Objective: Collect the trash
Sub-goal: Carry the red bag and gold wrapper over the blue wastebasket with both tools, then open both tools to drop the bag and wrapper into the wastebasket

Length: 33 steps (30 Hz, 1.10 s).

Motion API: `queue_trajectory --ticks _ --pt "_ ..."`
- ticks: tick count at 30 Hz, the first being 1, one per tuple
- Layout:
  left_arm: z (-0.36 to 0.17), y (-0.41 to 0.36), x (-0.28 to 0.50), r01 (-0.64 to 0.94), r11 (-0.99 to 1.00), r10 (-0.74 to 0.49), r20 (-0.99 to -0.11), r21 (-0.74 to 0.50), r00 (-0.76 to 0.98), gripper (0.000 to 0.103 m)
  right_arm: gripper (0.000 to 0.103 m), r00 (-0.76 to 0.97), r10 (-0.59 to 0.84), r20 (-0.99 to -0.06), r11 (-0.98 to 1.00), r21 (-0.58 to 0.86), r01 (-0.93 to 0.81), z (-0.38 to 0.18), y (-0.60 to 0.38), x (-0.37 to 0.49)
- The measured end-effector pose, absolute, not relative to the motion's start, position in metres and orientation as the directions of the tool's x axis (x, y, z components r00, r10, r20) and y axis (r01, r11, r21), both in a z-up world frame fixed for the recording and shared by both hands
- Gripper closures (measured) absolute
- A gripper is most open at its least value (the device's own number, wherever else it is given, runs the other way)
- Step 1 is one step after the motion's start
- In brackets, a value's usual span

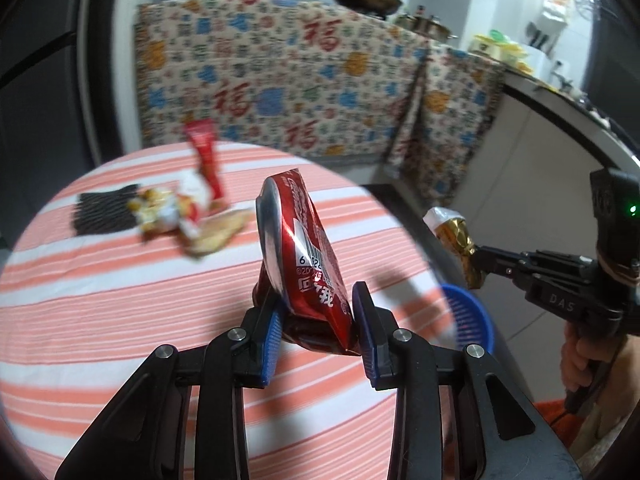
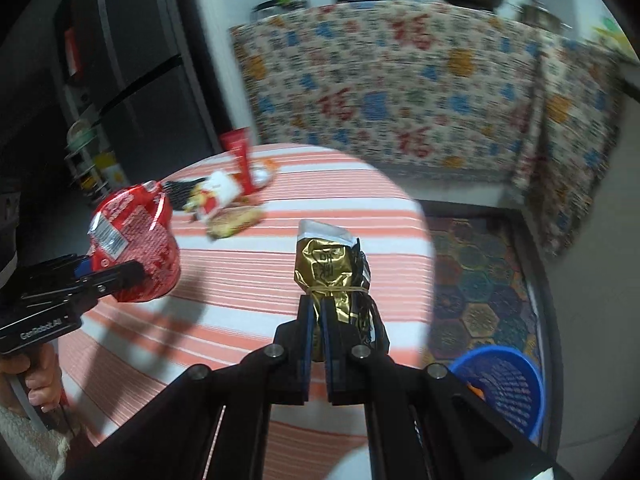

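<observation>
Red wrapper (image 1: pixel 308 256) and gold wrapper (image 2: pixel 332 276) held above striped table (image 1: pixel 120 320).

Red foil bag (image 1: pixel 308 256), gold wrapper (image 2: pixel 328 276), orange-and-white striped tablecloth (image 1: pixel 100 300), blue basket (image 2: pixel 508 388), floral patterned cloth (image 1: pixel 280 80)

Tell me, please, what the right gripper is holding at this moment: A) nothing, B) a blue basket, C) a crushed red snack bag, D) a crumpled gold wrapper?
D: the right gripper is shut on the gold wrapper; the red snack bag is in the left gripper.
</observation>
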<state>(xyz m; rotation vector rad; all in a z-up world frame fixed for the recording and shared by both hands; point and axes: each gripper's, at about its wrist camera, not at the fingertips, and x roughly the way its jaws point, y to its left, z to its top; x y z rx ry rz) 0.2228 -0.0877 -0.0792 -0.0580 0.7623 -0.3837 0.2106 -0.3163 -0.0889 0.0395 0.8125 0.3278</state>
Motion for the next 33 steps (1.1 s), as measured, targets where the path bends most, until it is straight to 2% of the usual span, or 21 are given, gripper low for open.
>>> queue_trajectory --ticks 7,14,24,33 --pt "-0.086 -0.151 0.224 0.410 0.884 -0.444 -0.671 -0.223 0.594 0.071 0.099 0.663 0.214 -0.717 0.977 0.167 -0.135 -0.092 -0.391 0.202" --pt "-0.091 -0.244 0.230 0.547 0.802 -0.543 -0.677 -0.241 0.497 0.071 0.099 0.648 0.104 -0.755 0.975 0.207 0.085 -0.115 -0.485 0.197" --pt "-0.137 -0.350 0.237 0.653 0.702 -0.614 -0.706 -0.283 0.354 0.071 0.099 0.599 0.098 -0.795 0.941 0.269 0.203 -0.146 -0.545 0.192" --pt "-0.175 -0.391 0.247 0.683 0.678 -0.598 -0.745 -0.273 0.296 0.071 0.099 0.579 0.125 -0.806 0.905 0.332 0.268 -0.166 -0.579 0.196"
